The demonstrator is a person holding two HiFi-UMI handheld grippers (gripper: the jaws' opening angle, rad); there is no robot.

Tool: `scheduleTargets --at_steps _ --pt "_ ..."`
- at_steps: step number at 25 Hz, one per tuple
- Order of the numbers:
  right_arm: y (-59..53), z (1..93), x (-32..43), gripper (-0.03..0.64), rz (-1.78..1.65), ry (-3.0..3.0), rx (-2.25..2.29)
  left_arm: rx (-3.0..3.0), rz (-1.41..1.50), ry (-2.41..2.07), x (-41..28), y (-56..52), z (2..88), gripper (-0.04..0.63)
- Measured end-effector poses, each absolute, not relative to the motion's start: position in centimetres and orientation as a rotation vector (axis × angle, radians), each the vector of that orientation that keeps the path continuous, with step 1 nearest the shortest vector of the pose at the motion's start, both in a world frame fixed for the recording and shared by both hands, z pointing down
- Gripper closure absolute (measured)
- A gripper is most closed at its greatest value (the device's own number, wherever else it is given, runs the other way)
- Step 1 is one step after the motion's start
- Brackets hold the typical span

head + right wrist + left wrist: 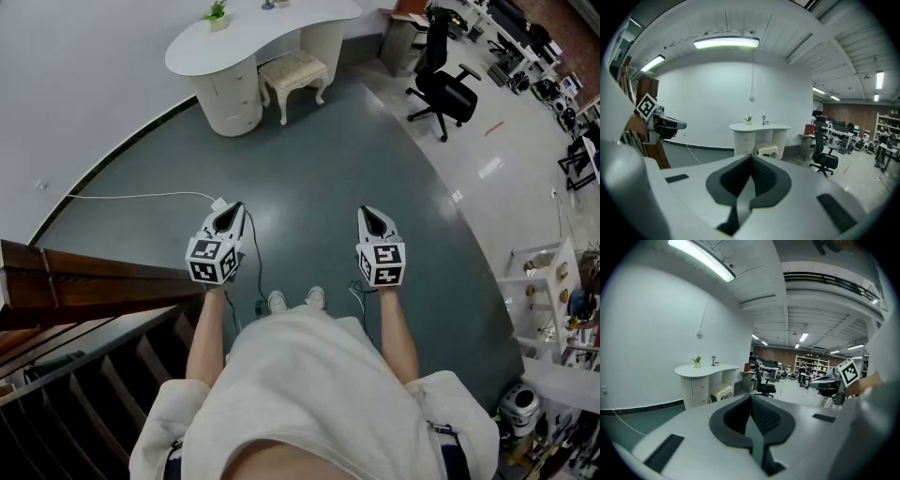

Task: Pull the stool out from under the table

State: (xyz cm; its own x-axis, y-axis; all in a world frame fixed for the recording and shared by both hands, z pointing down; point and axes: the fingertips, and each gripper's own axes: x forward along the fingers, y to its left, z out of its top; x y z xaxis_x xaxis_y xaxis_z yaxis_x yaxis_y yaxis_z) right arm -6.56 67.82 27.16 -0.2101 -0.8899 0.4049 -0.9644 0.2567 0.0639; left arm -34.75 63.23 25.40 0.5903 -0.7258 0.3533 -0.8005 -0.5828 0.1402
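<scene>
A cream stool [294, 73] with carved legs stands half under a white curved table [258, 36] at the far wall; it also shows small as the stool [721, 391] and the stool [767, 150] in the gripper views. I stand several steps away on the dark green floor. My left gripper [229, 221] and right gripper [374, 223] are held out in front of me, both shut with nothing between the jaws. Each points slightly downward toward the table.
A black office chair [442, 86] stands right of the table. A white cable [141, 197] runs along the floor from the wall. A wooden stair rail [84, 281] is at my left. Shelves and clutter [553, 281] line the right side.
</scene>
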Motion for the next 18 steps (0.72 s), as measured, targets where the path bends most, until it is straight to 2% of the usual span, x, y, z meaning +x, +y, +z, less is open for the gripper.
scheduleTargets --at_steps 13,14,15,16,17,18 --pt "66.5 27.1 -5.8 0.620 0.280 -2.210 1.710 2.572 0.358 -1.239 -33.3 62.0 25.5 0.581" --pt "66.4 27.1 -5.9 0.622 0.289 -2.235 1.707 2.577 0.345 -1.222 -32.9 61.9 25.6 0.514" --pt "66.2 27.0 -6.1 0.552 0.303 -2.273 1.694 2.577 0.338 -1.199 -32.6 61.9 25.7 0.351" --pt "66.1 26.8 -6.4 0.313 0.318 -2.318 1.677 2.575 0.337 -1.182 -32.2 62.0 25.9 0.328" --pt "66.0 26.6 -6.5 0.248 0.327 -2.355 1.663 2.576 0.343 -1.176 -31.9 62.0 25.9 0.328" --pt "66.0 26.5 -6.4 0.257 0.327 -2.373 1.655 2.578 0.351 -1.177 -31.5 62.1 26.0 0.328"
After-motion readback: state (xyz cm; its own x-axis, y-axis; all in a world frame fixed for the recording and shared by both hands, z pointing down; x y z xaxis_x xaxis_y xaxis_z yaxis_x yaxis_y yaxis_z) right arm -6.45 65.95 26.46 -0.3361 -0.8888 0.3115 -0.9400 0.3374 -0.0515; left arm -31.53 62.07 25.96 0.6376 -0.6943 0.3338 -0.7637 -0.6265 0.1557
